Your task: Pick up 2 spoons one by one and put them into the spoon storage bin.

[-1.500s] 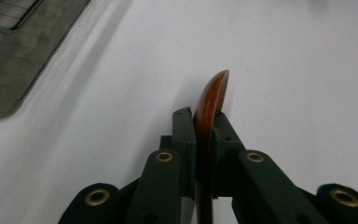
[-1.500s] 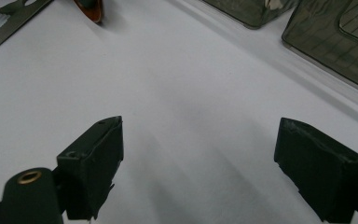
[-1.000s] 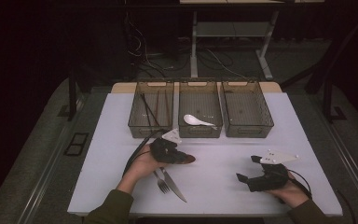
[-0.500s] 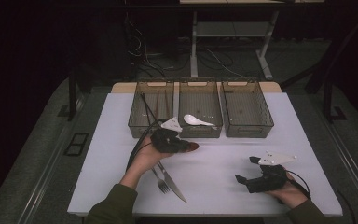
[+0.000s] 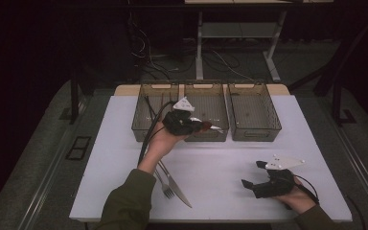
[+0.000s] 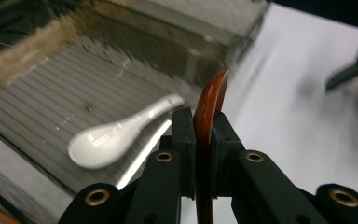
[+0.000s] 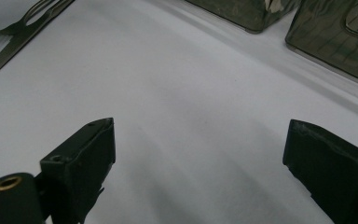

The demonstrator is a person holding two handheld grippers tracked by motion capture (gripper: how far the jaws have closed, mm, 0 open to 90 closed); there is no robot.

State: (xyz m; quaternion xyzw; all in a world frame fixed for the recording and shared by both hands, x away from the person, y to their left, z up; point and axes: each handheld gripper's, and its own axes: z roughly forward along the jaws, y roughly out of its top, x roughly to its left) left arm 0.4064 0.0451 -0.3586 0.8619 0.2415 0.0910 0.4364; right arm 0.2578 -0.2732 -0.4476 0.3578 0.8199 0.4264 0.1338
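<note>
Wooden spoon pinched edge-on in the left claw, above the middle bin.
Light, stiff, smooth; best gripped mid-handle. The right claw is held spread.

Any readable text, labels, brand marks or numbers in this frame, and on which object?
None can be read. The three bins, the white spoon, the brown spoon clamped in the left gripper, the fork, the knife, the right gripper and the table all show plain surfaces, with no label, brand or number visible.
</note>
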